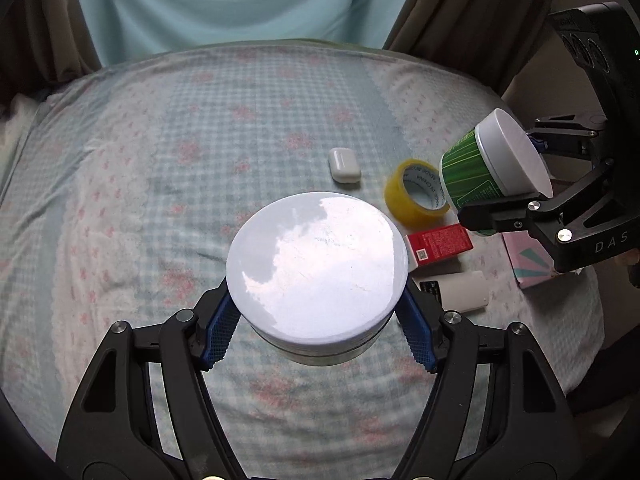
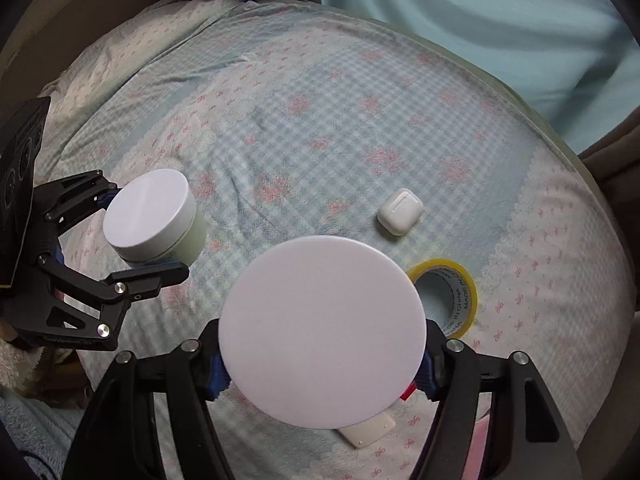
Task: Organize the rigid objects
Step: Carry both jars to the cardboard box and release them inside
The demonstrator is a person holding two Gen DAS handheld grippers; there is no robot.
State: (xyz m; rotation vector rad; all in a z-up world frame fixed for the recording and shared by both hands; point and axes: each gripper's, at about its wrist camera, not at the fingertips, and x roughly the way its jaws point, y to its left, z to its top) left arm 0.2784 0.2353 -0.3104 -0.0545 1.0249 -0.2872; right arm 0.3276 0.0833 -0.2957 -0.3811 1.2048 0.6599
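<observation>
My left gripper (image 1: pixel 318 320) is shut on a round white-lidded jar (image 1: pixel 318 268) and holds it above the bed; it also shows in the right wrist view (image 2: pixel 150 216). My right gripper (image 2: pixel 322 368) is shut on a green jar with a white lid (image 2: pixel 322 328), seen from the side in the left wrist view (image 1: pixel 486 160) at the right. On the bed lie a white earbud case (image 1: pixel 344 165) (image 2: pixel 401 211), a yellow tape roll (image 1: pixel 416 194) (image 2: pixel 454 300), a red box (image 1: pixel 438 245) and a small white case (image 1: pixel 464 292) (image 2: pixel 368 434).
The bed has a blue checked sheet with pink flowers (image 1: pixel 160 184). A pink and teal box (image 1: pixel 530 262) lies at the bed's right edge. A pale blue curtain (image 1: pixel 240 0) hangs behind the bed.
</observation>
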